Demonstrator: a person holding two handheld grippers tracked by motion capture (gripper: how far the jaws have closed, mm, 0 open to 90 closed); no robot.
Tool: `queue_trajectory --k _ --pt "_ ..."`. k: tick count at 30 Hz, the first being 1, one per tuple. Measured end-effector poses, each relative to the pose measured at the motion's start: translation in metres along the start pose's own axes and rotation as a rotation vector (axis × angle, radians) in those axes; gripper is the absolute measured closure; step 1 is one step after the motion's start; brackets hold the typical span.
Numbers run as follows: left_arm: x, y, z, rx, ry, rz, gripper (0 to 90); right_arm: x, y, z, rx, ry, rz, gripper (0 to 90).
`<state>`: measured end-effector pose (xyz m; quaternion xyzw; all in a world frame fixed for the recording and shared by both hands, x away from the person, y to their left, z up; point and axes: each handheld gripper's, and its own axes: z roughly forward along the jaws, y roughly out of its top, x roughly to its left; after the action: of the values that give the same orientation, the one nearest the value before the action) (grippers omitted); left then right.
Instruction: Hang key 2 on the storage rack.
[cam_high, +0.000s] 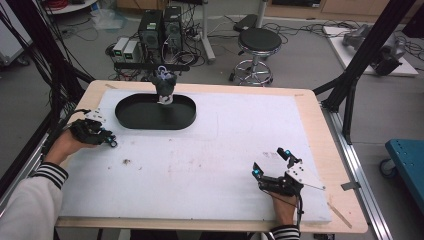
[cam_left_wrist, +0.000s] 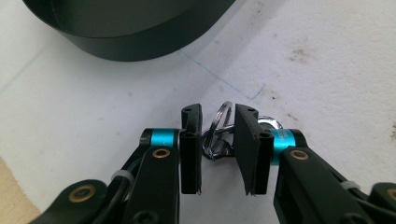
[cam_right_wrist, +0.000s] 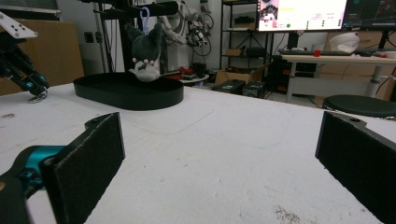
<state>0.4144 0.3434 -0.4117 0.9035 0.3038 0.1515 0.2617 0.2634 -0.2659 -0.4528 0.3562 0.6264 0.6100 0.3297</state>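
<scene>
A bunch of metal key rings (cam_left_wrist: 223, 120) lies on the white mat between the jaws of my left gripper (cam_left_wrist: 218, 114). One ring stands up in the gap, and the jaws are a little apart on either side of it. In the high view the left gripper (cam_high: 111, 141) rests at the mat's left edge, near a black oval tray (cam_high: 131, 119). A grey plush toy (cam_high: 164, 85) hangs from a stand above the tray's far rim. My right gripper (cam_high: 270, 161) sits at the front right, jaws wide open with nothing between them (cam_right_wrist: 219, 140).
The white mat (cam_high: 225, 135) covers most of the wooden table. Behind the table stand a stool (cam_high: 257, 45) and computer boxes (cam_high: 160, 27). A black frame post (cam_high: 367, 50) rises at the right. Small dirt marks (cam_high: 126, 161) dot the mat.
</scene>
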Motion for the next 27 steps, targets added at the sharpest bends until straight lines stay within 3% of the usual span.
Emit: queue_trajectory --k 9,27 --pt "-0.0011 0.0005 -0.0006 -0.01 -0.009 0.001 82.9 0.0 0.0 0.0 0.0 0.0 0.0 0.6" --pt "-0.0022 0.0005 -0.0006 0.001 -0.03 -0.003 87.6 -0.0002 0.0 0.0001 -0.002 0.001 0.0 0.6"
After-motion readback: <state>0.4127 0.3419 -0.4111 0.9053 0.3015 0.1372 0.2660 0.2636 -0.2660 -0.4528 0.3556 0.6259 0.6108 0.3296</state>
